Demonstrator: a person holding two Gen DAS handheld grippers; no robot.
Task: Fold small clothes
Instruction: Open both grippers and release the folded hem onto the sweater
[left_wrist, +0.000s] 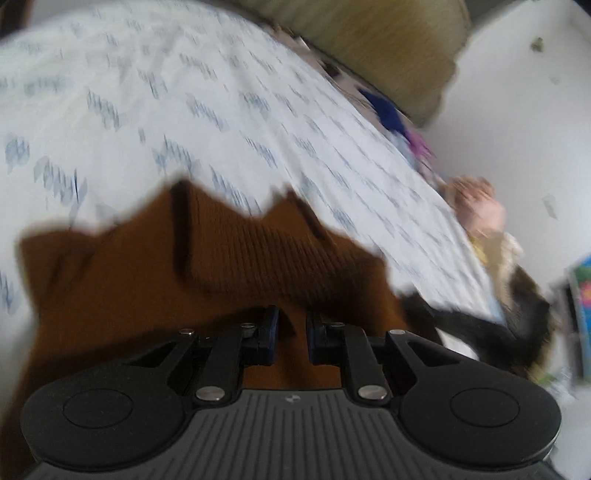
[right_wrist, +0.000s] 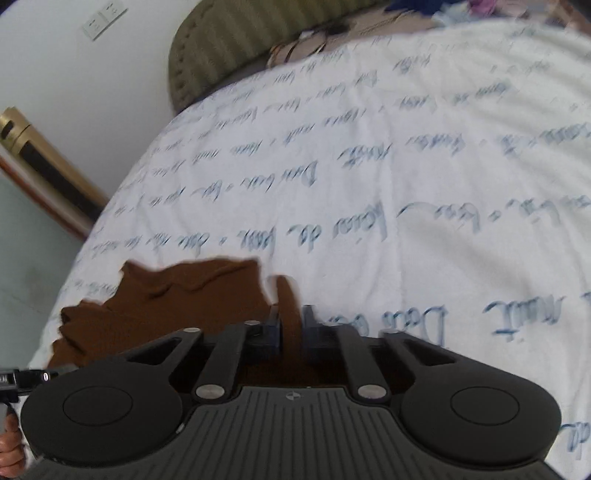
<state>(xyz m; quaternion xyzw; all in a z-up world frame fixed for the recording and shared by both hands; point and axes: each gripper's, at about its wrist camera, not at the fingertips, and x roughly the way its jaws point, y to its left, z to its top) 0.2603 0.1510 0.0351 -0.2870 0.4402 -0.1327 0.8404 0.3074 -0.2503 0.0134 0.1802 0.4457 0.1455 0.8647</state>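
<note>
Two hand-held grippers grip our brown knit garment (left_wrist: 229, 266): the left hand-held gripper (left_wrist: 291, 332) is nearly closed on its near edge, and the right hand-held gripper (right_wrist: 291, 328) pinches a fold. It lies on the bed's white script-printed cover (right_wrist: 369, 166), near edge.

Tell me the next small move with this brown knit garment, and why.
Probably lift both ends a little and draw them apart to spread the garment flat. The left tool and the right tool each pinch a bunch of the brown knit garment, which lies crumpled and creased on the white printed bedsheet. It looks too bunched to fold neatly as it is.
</note>
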